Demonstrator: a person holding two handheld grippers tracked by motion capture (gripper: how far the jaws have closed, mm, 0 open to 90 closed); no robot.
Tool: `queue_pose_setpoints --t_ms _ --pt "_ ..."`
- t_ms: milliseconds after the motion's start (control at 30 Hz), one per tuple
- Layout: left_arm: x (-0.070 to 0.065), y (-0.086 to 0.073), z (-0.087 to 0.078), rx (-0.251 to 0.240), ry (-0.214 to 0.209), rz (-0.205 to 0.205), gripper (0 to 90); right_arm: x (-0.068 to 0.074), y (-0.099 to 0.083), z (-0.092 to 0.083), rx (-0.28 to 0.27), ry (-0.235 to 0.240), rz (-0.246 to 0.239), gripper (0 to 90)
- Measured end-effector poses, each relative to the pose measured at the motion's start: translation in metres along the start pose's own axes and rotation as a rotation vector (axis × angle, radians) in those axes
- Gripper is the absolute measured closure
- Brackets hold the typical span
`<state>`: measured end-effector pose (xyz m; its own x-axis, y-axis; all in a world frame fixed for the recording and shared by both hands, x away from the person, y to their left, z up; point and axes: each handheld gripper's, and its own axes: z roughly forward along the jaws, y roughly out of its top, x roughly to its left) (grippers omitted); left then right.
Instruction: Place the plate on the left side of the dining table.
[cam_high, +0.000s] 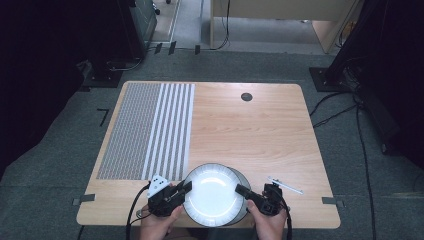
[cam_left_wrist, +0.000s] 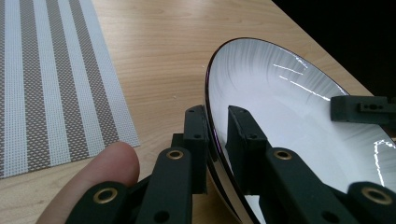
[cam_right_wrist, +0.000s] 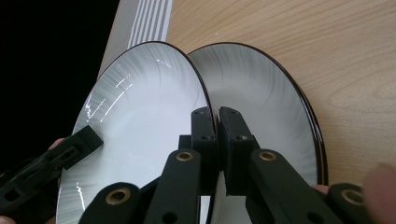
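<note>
- Plate (cam_high: 214, 192) sat at the near edge of the table (cam_high: 260, 135), the top one of two stacked plates, as we had it gripped from both sides; the right gripper view showed its rim lifted clear of the lower plate (cam_right_wrist: 275, 107) on that side.
- Our left gripper (cam_high: 184, 188) had its jaws clamped on the plate's left rim, one jaw inside the dish and one outside.
- Our right gripper (cam_high: 241, 190) had its jaws pressed together on the opposite rim in the same way.
- We judged the step in hand to be the two-handed lift of the upper plate off the stack; the grips looked set and the carry had not yet begun.
- The next move, by our reading, called for raising both hands evenly so the plate stayed level and did not slip, then carrying it toward the striped mat (cam_high: 150, 130) at the table's left.
- The light wooden tabletop also bore a thin white utensil (cam_high: 285, 185) just right of the plates and a small round dark cap (cam_high: 246, 97) near the far edge.
- Grey carpet, trailing cables and dark stands ringed the table, with pale furniture beyond.
</note>
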<state>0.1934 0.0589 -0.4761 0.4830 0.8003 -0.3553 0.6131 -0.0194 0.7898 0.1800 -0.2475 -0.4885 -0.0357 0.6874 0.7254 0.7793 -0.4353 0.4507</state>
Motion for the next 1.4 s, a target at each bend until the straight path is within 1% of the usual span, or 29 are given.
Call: queue_pose_setpoints --t_ms 167,200,300,333,367,400,433,467,500,533,567,633,667,700,767,800,833,900,933,967,1033,1067,1167,1200,1233,1400 --pt "0.002 0.010 -0.006 -0.016 0.004 0.002 79.0 0.007 0.007 0.001 0.002 0.013 -0.014 85.6" --pt "0.002 0.010 -0.006 -0.016 0.004 0.002 79.1 0.009 0.008 0.002 0.003 0.016 -0.016 85.6" --pt "0.008 0.018 -0.010 -0.024 0.013 -0.001 79.1 0.015 0.013 0.006 0.008 0.023 -0.019 85.6" --pt "0.008 0.018 -0.010 -0.024 0.013 -0.001 79.1 0.018 0.015 0.008 0.012 0.025 -0.019 85.6" --pt "0.011 0.022 -0.013 -0.031 0.019 -0.008 79.1 0.020 0.017 0.010 0.015 0.029 -0.020 85.6" --pt "0.011 0.022 -0.013 -0.031 0.019 -0.008 79.2 0.020 0.017 0.010 0.015 0.029 -0.020 85.6" --pt "0.015 0.028 -0.016 -0.041 0.028 -0.014 79.2 0.026 0.022 0.015 0.016 0.036 -0.029 85.6" --pt "0.015 0.028 -0.016 -0.041 0.028 -0.014 79.2 0.026 0.022 0.015 0.016 0.036 -0.029 85.6" --pt "0.022 0.035 -0.019 -0.051 0.035 -0.023 79.3 0.034 0.027 0.021 0.024 0.043 -0.032 85.6" --pt "0.022 0.035 -0.019 -0.051 0.035 -0.023 79.3 0.038 0.030 0.024 0.022 0.045 -0.039 85.6" --pt "0.028 0.043 -0.023 -0.064 0.044 -0.032 79.5 0.042 0.033 0.027 0.026 0.048 -0.043 85.7" --pt "0.034 0.052 -0.027 -0.075 0.050 -0.035 79.6 0.051 0.039 0.034 0.028 0.058 -0.047 85.7" --pt "0.034 0.052 -0.027 -0.075 0.050 -0.035 79.6 0.054 0.042 0.037 0.027 0.063 -0.052 85.7" --pt "0.040 0.059 -0.030 -0.087 0.054 -0.036 79.6 0.059 0.045 0.040 0.028 0.067 -0.054 85.7" --pt "0.047 0.066 -0.032 -0.094 0.054 -0.035 79.7 0.067 0.050 0.046 0.027 0.069 -0.063 85.7" --pt "0.047 0.066 -0.032 -0.094 0.054 -0.035 79.8 0.067 0.050 0.046 0.027 0.069 -0.063 85.7" --pt "0.054 0.072 -0.033 -0.102 0.056 -0.040 79.8 0.074 0.055 0.052 0.030 0.073 -0.067 85.7" --pt "0.060 0.077 -0.034 -0.111 0.059 -0.041 79.8 0.080 0.060 0.058 0.033 0.077 -0.066 85.7" --pt "0.060 0.077 -0.034 -0.111 0.059 -0.041 79.8 0.083 0.062 0.061 0.035 0.077 -0.066 85.7" --pt "0.065 0.082 -0.035 -0.119 0.061 -0.045 79.9 0.085 0.064 0.064 0.038 0.078 -0.066 85.7" --pt "0.071 0.087 -0.036 -0.125 0.064 -0.046 79.9 0.089 0.067 0.070 0.040 0.082 -0.070 85.7" --pt "0.071 0.087 -0.036 -0.125 0.064 -0.046 79.9 0.092 0.069 0.073 0.043 0.084 -0.067 85.7" --pt "0.082 0.094 -0.036 -0.136 0.071 -0.050 80.0 0.099 0.074 0.081 0.043 0.083 -0.073 85.7" --pt "0.082 0.094 -0.036 -0.136 0.071 -0.050 80.1 0.101 0.076 0.084 0.042 0.085 -0.075 85.7" --pt "0.088 0.098 -0.035 -0.140 0.074 -0.053 80.1 0.103 0.078 0.087 0.043 0.083 -0.079 85.6" --pt "0.103 0.104 -0.031 -0.143 0.075 -0.069 80.1 0.110 0.086 0.103 0.051 0.080 -0.080 85.6"
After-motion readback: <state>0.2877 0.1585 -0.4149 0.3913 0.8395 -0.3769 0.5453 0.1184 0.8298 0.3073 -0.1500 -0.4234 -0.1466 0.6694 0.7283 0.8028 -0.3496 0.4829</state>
